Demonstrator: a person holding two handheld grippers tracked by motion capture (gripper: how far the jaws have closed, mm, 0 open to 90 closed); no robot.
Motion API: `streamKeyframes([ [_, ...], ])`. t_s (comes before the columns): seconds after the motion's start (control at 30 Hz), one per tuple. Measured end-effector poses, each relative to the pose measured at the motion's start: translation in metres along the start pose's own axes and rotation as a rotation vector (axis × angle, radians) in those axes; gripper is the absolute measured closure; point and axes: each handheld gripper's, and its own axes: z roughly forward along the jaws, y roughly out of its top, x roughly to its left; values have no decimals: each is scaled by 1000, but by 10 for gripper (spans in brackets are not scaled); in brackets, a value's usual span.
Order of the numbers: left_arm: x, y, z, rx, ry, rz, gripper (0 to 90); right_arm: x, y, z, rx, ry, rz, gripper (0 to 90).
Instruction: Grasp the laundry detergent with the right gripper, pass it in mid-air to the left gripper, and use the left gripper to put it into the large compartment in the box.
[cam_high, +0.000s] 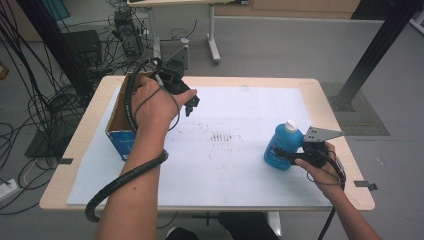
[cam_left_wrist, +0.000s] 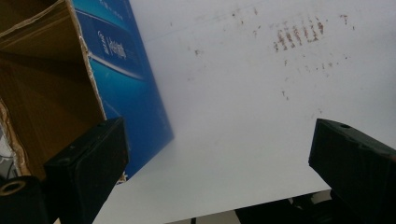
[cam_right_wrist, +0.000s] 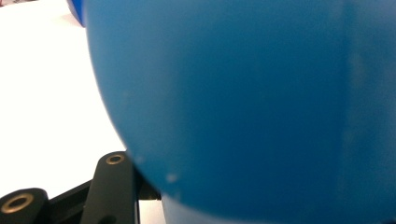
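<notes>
Right now, count: 1 blue bottle (cam_high: 282, 146) w/ a white cap, 1 open cardboard box (cam_high: 120, 131) w/ blue printed sides, 1 white sheet (cam_high: 235, 105) covering most of the counter (cam_high: 327, 95), 2 hand-held grippers.

Right hand-held gripper (cam_high: 290, 156) sits at approx 4 o'clock on the counter, jaws clamped on the bottle's lower body. They're as far closed as the bottle lets them, pads pressing its sides. Bottle stands upright on the sheet, cap at 12 o'clock of its body, near the sheet's right edge. In the right gripper view the blue bottle wall (cam_right_wrist: 252, 107) sits right up against the camera, w/ white sheet at 9 o'clock of it. A grey three-cornered plate tops this gripper.

Left hand-held gripper (cam_high: 191, 102) is at approx 10 o'clock on the counter, just beside the box's open top, w/ the left hand (cam_high: 155, 102) wrapped round it. In the left gripper view its jaws stand wide apart, nothing between them but bare sheet; the box's blue side (cam_left_wrist: 126, 79) is at 10 o'clock, close to the left jaw. Whether that jaw touches the box: can't tell. Faint brown smudges (cam_left_wrist: 299, 35) mark the sheet at 1 o'clock.

Box and bottle are well apart, opposite sides of the sheet.
</notes>
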Motion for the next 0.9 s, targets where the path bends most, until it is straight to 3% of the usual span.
streamKeyframes([
  [0.27, 0, -1, -4, 0, -10, 16, 55, 1, 2, 0, 13, -2, 2, 443],
  [0.5, 2, 1, -12, -3, -19, 56, 55, 2, 8, -1, 27, -4, -6, 444],
  [0.73, 6, 3, -23, -12, -39, 90, 54, 4, 32, -8, 20, -8, 13, 444],
  [0.9, 8, 6, -31, -14, -55, 135, 55, 7, 54, -8, 11, 11, 31, 443],
])
